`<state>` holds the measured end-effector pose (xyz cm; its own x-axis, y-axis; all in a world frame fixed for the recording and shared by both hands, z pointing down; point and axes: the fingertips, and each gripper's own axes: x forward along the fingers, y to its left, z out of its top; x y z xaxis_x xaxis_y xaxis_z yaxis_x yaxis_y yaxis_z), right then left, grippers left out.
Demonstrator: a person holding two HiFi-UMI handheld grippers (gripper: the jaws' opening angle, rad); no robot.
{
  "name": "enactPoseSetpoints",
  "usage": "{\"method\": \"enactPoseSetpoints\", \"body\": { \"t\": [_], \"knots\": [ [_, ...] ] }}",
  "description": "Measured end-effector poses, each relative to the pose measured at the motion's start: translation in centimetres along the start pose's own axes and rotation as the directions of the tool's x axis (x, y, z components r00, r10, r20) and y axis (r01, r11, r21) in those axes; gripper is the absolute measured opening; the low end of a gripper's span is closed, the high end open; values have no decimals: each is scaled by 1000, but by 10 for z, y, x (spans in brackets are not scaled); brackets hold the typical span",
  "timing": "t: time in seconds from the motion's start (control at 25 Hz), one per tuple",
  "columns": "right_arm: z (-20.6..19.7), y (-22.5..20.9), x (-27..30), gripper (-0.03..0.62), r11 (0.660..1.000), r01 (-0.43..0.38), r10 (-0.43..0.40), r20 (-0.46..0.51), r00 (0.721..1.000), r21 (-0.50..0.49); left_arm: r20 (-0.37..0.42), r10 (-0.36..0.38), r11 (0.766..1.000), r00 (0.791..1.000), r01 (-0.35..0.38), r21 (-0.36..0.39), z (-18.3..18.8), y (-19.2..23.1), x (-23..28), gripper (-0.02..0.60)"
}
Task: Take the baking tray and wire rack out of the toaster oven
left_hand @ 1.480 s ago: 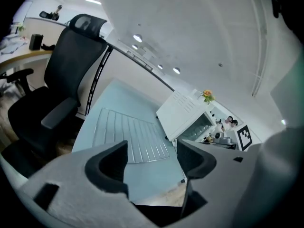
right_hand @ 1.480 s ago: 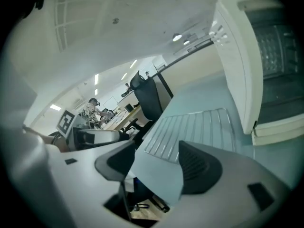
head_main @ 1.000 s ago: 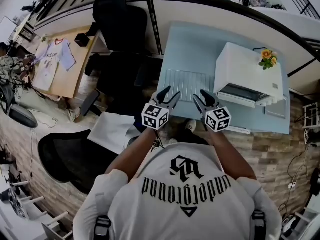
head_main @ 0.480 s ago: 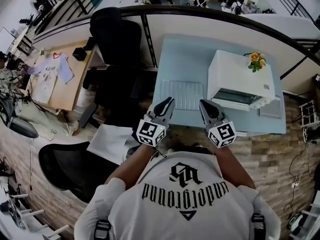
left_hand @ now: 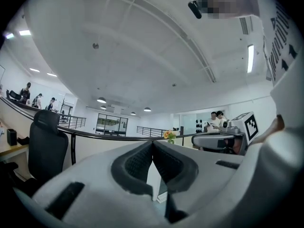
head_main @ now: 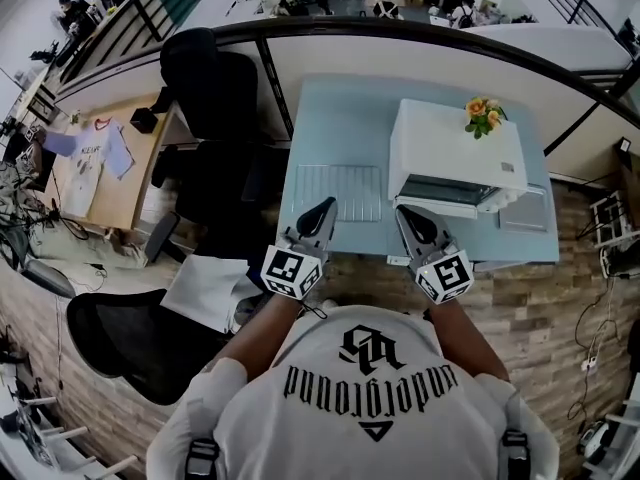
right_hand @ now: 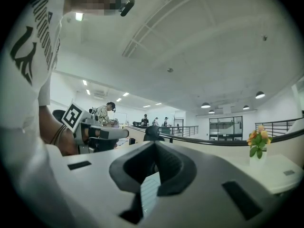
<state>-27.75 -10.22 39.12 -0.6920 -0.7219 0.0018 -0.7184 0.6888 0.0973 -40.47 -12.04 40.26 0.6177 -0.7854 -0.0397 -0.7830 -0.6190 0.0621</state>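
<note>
On blue table (head_main: 345, 118): wire rack (head_main: 340, 190), lying flat, at 9 o'clock of toaster oven (head_main: 455, 148); baking tray (head_main: 522, 211) at oven's 4 o'clock. Left gripper (head_main: 323, 208), at 6 o'clock of rack: jaws just closed, tips together, empty. Right gripper (head_main: 406, 215), at 7 o'clock of oven: jaws likewise just closed, empty.

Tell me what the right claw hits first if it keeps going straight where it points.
The right claw aims level over the table, left of the toaster oven. Probably the partition behind it comes first; height is hard to judge.
</note>
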Motion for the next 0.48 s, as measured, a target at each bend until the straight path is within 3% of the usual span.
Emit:
{"method": "enactPoseSetpoints", "body": {
  "t": [0.48],
  "knots": [
    [5, -66, -114, 5, 1000, -9, 9, 27, 1000, -24, 35, -3, 1000, 999, 3, 19, 6, -120, 39, -2]
  ]
}}
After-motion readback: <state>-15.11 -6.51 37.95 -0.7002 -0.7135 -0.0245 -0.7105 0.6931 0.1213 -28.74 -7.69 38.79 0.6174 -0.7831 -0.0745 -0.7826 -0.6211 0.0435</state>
